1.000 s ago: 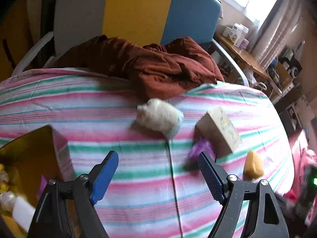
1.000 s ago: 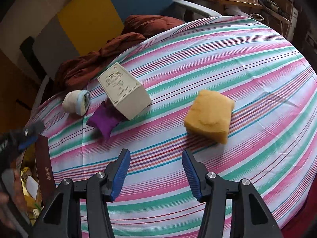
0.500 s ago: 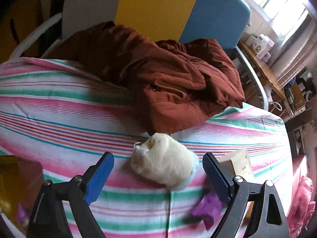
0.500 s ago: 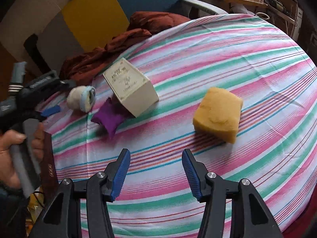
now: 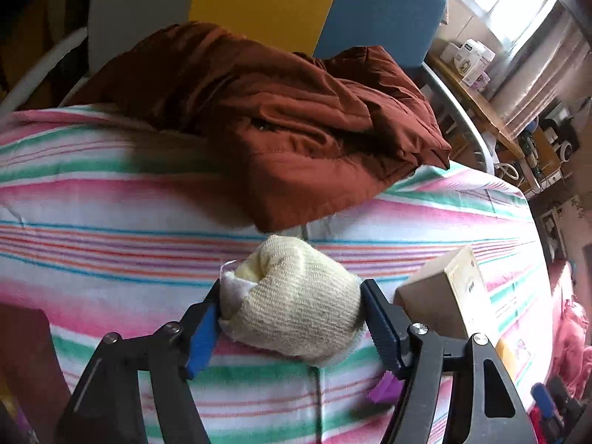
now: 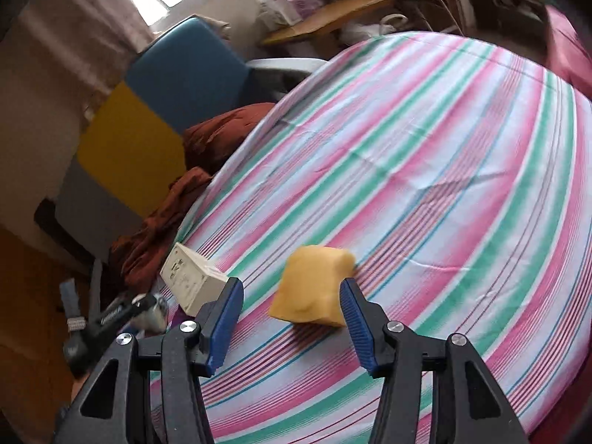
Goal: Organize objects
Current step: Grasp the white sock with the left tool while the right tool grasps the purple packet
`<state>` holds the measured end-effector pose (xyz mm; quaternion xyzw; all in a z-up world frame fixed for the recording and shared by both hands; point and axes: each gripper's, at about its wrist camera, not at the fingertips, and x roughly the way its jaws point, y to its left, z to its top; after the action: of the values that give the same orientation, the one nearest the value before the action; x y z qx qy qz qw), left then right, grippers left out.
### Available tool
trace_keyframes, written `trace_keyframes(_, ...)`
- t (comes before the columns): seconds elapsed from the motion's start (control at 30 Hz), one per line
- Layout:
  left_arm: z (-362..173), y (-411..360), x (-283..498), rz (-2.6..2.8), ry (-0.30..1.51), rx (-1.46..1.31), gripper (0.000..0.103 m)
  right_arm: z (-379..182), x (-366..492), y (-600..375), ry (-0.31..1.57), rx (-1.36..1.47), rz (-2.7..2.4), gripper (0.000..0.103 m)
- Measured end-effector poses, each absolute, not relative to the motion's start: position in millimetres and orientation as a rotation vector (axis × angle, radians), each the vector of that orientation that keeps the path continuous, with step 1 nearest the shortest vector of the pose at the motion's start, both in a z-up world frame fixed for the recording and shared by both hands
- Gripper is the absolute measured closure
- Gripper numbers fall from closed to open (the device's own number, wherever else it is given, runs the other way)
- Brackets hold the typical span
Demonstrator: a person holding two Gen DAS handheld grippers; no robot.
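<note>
Two grippers: left (image 5: 290, 318) closing on sock roll (image 5: 296, 307); right (image 6: 292, 318) spread; box (image 6: 190, 277) print unreadable

No text can be read with any certainty. The cream box (image 5: 444, 292) on the striped bed carries small dark printing on its side, too small and blurred to make out. In the right wrist view the box (image 6: 190, 277) shows a printed label, also illegible there.
</note>
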<state>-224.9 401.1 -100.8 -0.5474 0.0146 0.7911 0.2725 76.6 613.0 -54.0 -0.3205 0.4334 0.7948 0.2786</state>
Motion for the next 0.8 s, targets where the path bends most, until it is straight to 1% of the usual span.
trace_keyframes(0.17, -89.1, 386.4, -206.4, 2.123, 0.071, -1.452, 0.032, -58.2, 45.0, 589.2, 1.077, -1.022, 2.225, 0.048)
trace_keyframes(0.37, -53.4, 354.0, -177.7, 2.112, 0.031, -1.375, 0.032, -61.4, -0.1, 537.4, 0.928, -1.229, 2.432, 0.048)
trace_keyframes(0.43, -41.0, 342.6, -166.3, 2.109, 0.015, -1.347, 0.032, -57.9, -15.4, 520.0, 0.850, -1.267, 2.505, 0.048)
trace_keyframes(0.6, -12.9, 321.5, -140.9, 2.078, -0.031, -1.285, 0.032, -54.0, -51.4, 484.8, 0.589, -1.359, 2.653, 0.048)
trace_keyframes(0.73, 9.1, 296.5, -121.8, 2.065, -0.082, -1.241, 0.032, -69.4, -88.4, 472.0, 0.400, -1.465, 2.658, 0.048)
trace_keyframes(0.8, 18.3, 281.8, -113.9, 2.059, -0.106, -1.228, 0.032, -80.5, -102.7, 471.7, 0.351, -1.512, 2.632, 0.048)
